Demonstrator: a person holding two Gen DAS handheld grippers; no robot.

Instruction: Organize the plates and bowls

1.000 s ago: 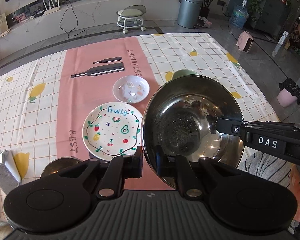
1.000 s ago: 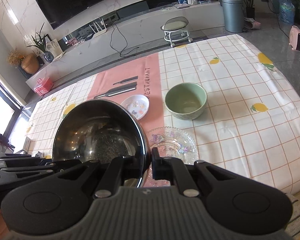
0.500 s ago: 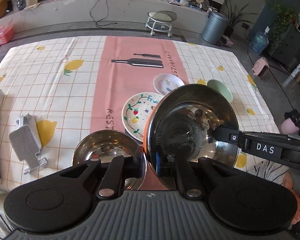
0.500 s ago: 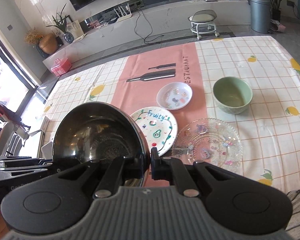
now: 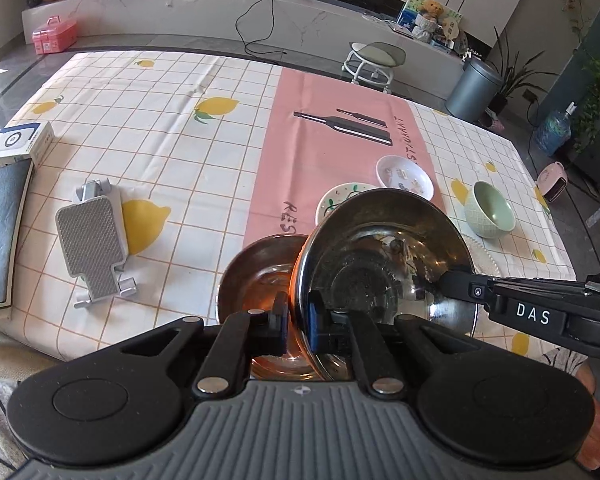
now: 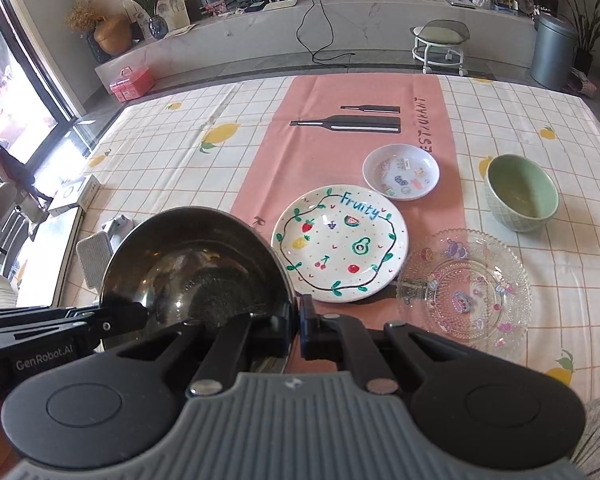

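Both grippers hold one large steel bowl (image 5: 384, 264) by its rim, tilted above the table. My left gripper (image 5: 299, 314) is shut on the near rim, and my right gripper (image 6: 295, 322) is shut on the opposite rim of the same steel bowl (image 6: 196, 268). Directly under its left side a second steel bowl (image 5: 256, 276) stands on the pink runner. To the right lie the "Fruity" plate (image 6: 340, 242), a small white dish (image 6: 400, 172), a green bowl (image 6: 522, 192) and a clear glass plate (image 6: 464, 292).
A grey phone stand (image 5: 94, 236) lies left of the steel bowls. A white box (image 5: 18, 144) and a dark flat pad (image 5: 0, 232) sit at the table's left edge. The table's near edge is just below the grippers.
Both grippers have carried the steel bowl leftward, from beside the plates to above the second steel bowl. The plates and green bowl have slid to the right in view.
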